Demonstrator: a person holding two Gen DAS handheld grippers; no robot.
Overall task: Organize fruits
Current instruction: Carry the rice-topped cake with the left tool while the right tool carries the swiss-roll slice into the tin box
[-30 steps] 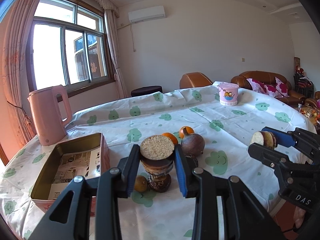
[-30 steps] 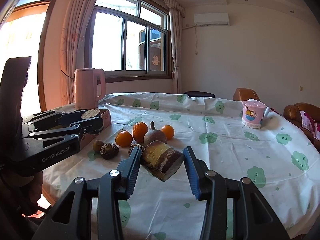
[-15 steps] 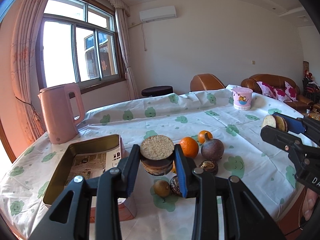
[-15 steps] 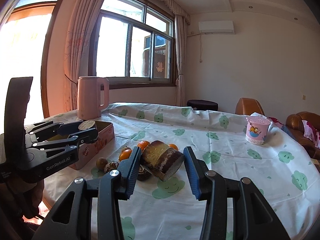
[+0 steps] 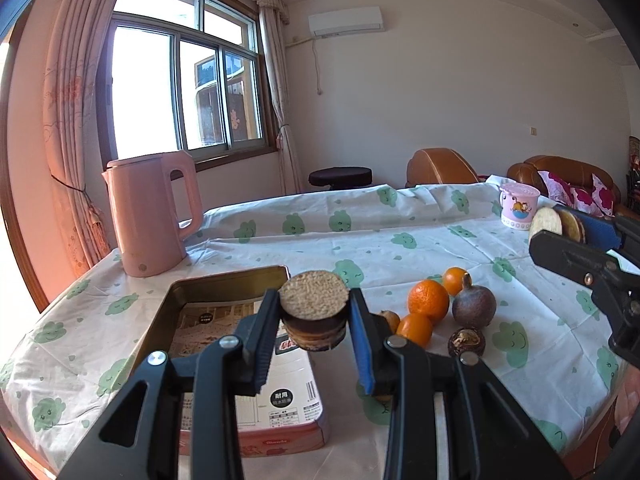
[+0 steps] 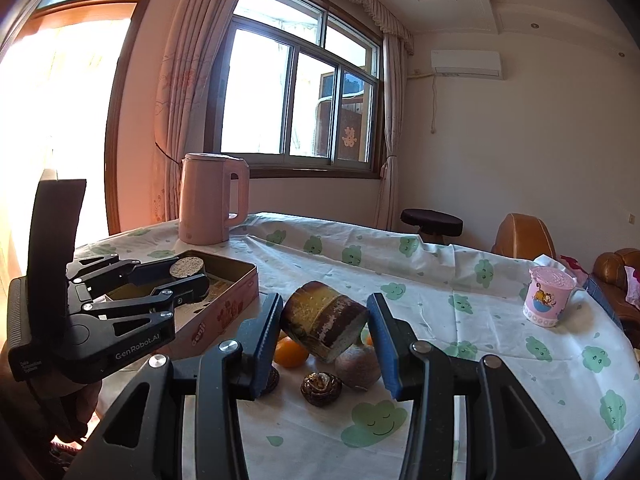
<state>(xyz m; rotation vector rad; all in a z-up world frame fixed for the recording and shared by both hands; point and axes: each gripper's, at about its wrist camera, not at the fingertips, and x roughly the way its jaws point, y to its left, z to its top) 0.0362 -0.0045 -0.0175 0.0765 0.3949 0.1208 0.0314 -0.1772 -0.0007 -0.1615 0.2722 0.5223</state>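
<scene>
My left gripper [image 5: 314, 322] is shut on a short piece of sugarcane [image 5: 313, 312], held above the near right corner of an open tin box [image 5: 224, 304]. My right gripper [image 6: 325, 330] is shut on a second sugarcane piece [image 6: 324, 330], held tilted above the fruit pile. On the tablecloth lie oranges [image 5: 428, 301], a brown round fruit [image 5: 474, 306], a dark wrinkled fruit [image 5: 466, 342] and a small brown fruit [image 5: 390, 318]. The right gripper also shows in the left wrist view [image 5: 560, 226], and the left gripper in the right wrist view [image 6: 188, 276].
A pink kettle [image 5: 150, 212] stands behind the tin box at the table's far left. A pink cartoon cup [image 5: 518, 206] stands at the far right. The table [image 5: 420, 240] wears a white cloth with green clouds. Sofas stand beyond it.
Both grippers have swung left with their sugarcane pieces. The left one has gone from above the fruit pile to above the tin box's corner.
</scene>
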